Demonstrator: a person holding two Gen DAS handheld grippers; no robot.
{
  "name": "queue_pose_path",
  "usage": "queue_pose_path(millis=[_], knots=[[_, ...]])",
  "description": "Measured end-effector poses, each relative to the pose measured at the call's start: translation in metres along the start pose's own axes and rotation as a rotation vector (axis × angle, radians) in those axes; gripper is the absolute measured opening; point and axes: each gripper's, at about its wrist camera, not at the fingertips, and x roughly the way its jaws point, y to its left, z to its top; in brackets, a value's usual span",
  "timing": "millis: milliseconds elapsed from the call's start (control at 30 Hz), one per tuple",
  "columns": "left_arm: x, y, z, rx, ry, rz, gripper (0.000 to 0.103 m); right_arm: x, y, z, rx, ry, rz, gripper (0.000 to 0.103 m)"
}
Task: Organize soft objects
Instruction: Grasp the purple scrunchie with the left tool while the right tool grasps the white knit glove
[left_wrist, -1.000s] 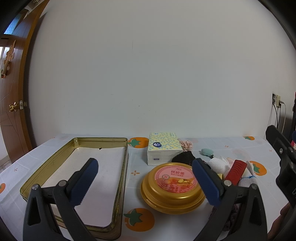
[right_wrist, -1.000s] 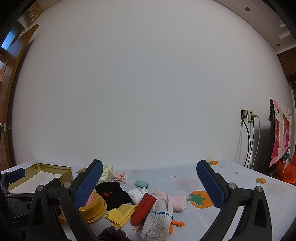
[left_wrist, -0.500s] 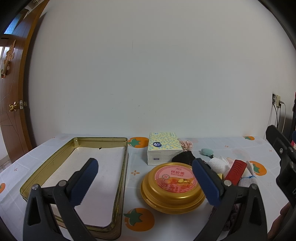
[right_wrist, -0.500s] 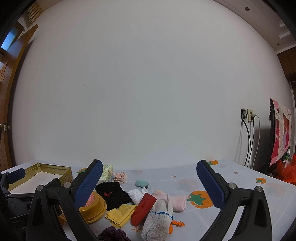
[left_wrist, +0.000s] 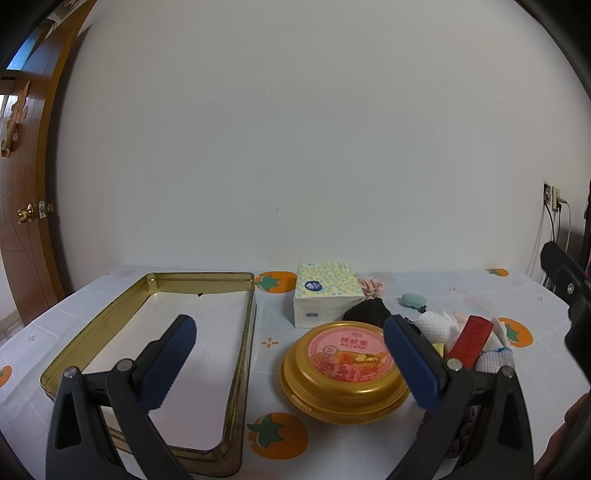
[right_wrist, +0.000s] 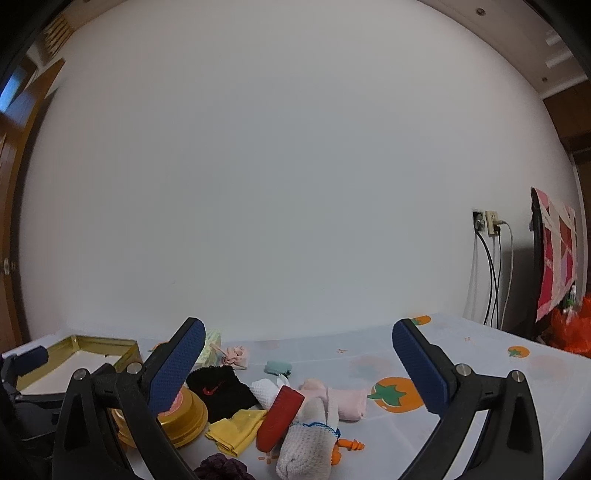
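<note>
A heap of soft things lies on the tomato-print tablecloth: a black wristband (right_wrist: 221, 392), a yellow cloth (right_wrist: 236, 430), a white mesh cloth (right_wrist: 308, 448), a pink roll (right_wrist: 345, 400), a red oblong piece (right_wrist: 280, 416), a dark purple scrunchie (right_wrist: 221, 469), a pink scrunchie (right_wrist: 236, 355) and a small green piece (right_wrist: 277, 366). My right gripper (right_wrist: 297, 360) is open and empty above the heap. My left gripper (left_wrist: 291, 356) is open and empty, held between an empty gold rectangular tin (left_wrist: 122, 317) and a round gold tin (left_wrist: 347, 373). The heap shows at right in the left wrist view (left_wrist: 469, 339).
A pack of tissues (left_wrist: 325, 291) stands behind the round tin. Orange earplugs (right_wrist: 349, 445) lie by the white cloth. A wooden door (left_wrist: 22, 192) is at the left, wall sockets with cables (right_wrist: 487, 258) at the right. The right gripper shows at the left view's right edge (left_wrist: 569, 295).
</note>
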Motion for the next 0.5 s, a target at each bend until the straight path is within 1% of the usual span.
queue_pose_path(millis=[67,167,267,333,400,500], knots=[[0.001,-0.002,-0.002,0.003,0.002,-0.008,0.103,0.001,-0.004,0.0,0.005,0.0,0.001,0.103],[-0.002,-0.007,-0.008,0.01,0.004,-0.016,0.103,0.005,-0.007,0.001,-0.048,0.012,-0.026,0.103],[-0.007,-0.009,-0.01,0.016,0.025,-0.043,0.103,0.009,-0.019,0.002,-0.075,0.018,-0.035,0.103],[-0.012,-0.012,-0.01,0.022,0.032,-0.068,0.103,0.015,-0.03,0.003,-0.093,0.029,-0.059,0.103],[-0.018,-0.017,-0.012,0.037,0.033,-0.109,0.102,0.024,-0.043,0.003,-0.087,0.049,-0.085,0.102],[-0.026,-0.032,-0.015,0.077,0.053,-0.164,0.102,0.036,-0.068,0.004,-0.009,0.091,-0.114,0.102]])
